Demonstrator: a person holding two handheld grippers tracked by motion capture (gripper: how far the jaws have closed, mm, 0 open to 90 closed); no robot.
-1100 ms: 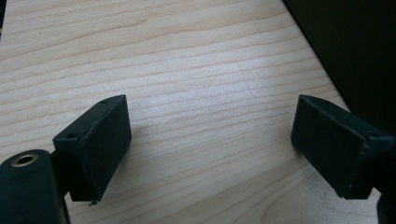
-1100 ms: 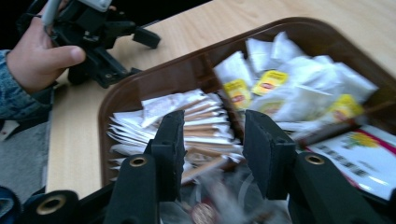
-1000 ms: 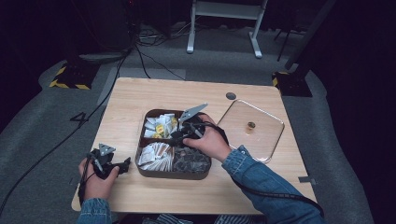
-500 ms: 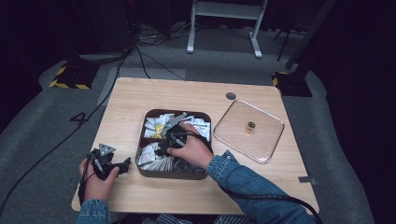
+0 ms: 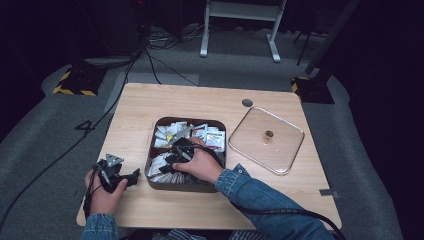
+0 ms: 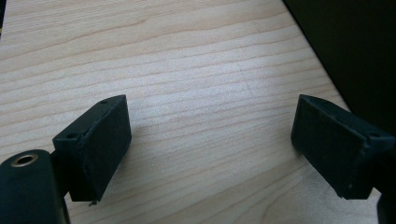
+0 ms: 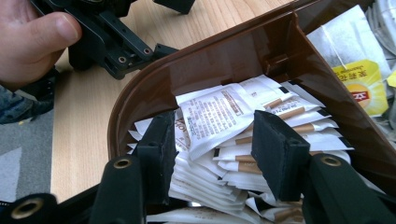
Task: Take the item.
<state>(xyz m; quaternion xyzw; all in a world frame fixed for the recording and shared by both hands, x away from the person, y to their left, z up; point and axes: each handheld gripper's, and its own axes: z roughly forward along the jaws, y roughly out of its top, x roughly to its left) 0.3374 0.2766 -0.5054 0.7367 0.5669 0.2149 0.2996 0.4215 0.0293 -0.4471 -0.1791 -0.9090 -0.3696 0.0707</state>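
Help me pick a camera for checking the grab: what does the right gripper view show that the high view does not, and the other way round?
Right gripper view alone: the print on the white sachets, and the right gripper open, one sachet standing between its fingers; contact is unclear.

High view alone: the clear lid lying on the table right of the box, and the person's right hand over the box.

Both share: the brown box, its yellow-label tea bags, the sachets, and the left gripper resting on the table beside the box.
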